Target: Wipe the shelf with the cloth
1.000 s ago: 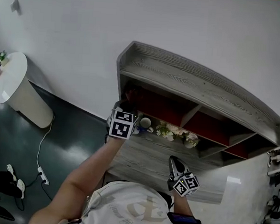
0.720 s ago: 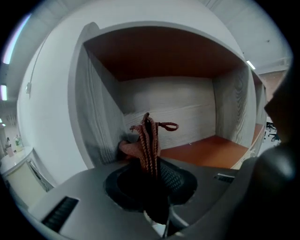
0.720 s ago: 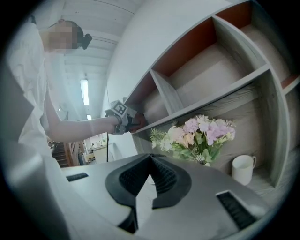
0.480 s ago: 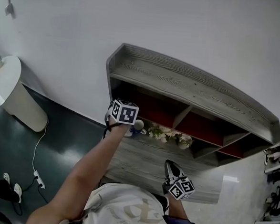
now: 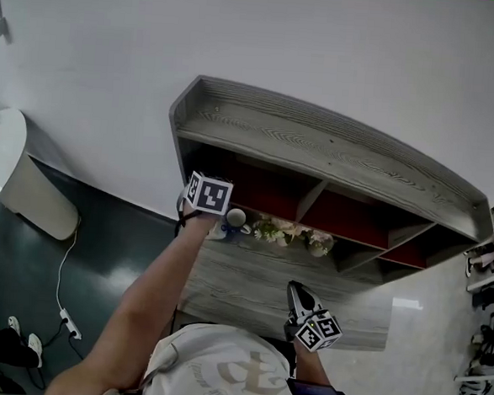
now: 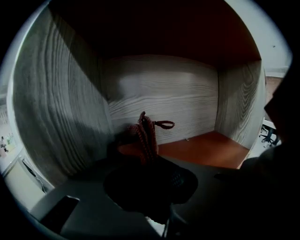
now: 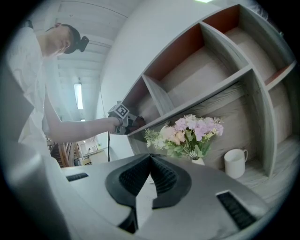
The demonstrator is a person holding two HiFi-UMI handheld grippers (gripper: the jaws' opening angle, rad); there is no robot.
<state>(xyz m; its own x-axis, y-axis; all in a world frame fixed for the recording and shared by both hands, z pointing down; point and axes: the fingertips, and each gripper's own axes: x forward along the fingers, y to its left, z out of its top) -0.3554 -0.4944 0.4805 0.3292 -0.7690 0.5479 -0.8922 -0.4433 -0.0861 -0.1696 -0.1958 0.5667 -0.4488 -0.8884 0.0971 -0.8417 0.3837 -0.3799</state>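
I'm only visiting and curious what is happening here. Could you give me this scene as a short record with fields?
Left hand-held gripper: shut on cloth, inside left-end compartment of shelf
Right hand-held gripper: shut, empty, held low in front of shelf
Cloth: dark red, bunched
Below the compartments: flowers, white mug

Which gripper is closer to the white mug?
Left. The left gripper is in the end compartment right by the mug, holding the cloth; the right gripper hangs near the person's body, farther away.
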